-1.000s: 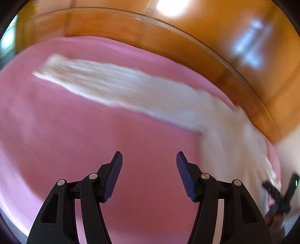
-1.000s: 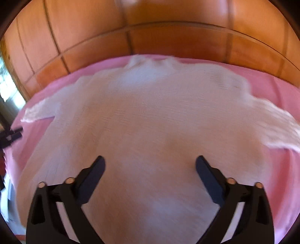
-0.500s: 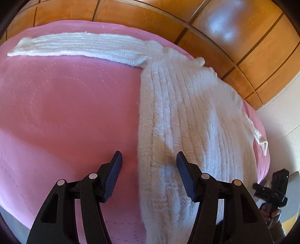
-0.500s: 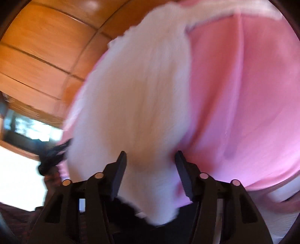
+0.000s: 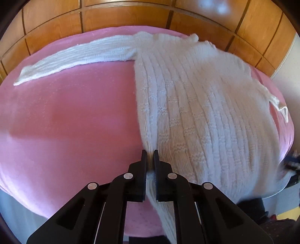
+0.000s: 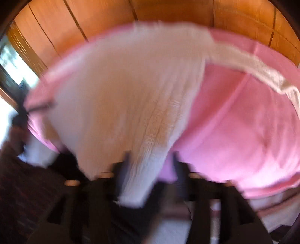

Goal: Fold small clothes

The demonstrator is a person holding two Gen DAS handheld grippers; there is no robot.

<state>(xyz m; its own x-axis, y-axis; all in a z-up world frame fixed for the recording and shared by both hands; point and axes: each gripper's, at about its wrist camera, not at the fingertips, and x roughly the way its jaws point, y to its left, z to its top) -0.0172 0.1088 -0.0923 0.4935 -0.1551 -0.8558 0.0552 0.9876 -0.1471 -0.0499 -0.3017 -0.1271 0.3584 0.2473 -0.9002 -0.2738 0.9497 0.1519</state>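
A white knitted sweater point(image 5: 196, 105) lies spread on a pink blanket point(image 5: 65, 122), one sleeve point(image 5: 75, 58) stretched out to the left. My left gripper point(image 5: 149, 155) is shut on the sweater's near left hem edge. In the blurred right wrist view the same sweater point(image 6: 131, 93) lies on the blanket point(image 6: 243, 131). My right gripper point(image 6: 150, 161) is open, its fingers standing either side of the sweater's near right hem corner. The other sleeve point(image 6: 262, 75) trails off to the right.
Wooden panelling point(image 5: 131, 15) runs behind the blanket and also shows in the right wrist view point(image 6: 168, 13). The blanket's near edge drops off just below both grippers. A bright window point(image 6: 11, 63) is at the far left of the right wrist view.
My left gripper has closed on the sweater's hem edge; it was open before. My right gripper has swung round to the sweater's near right corner and stays open.
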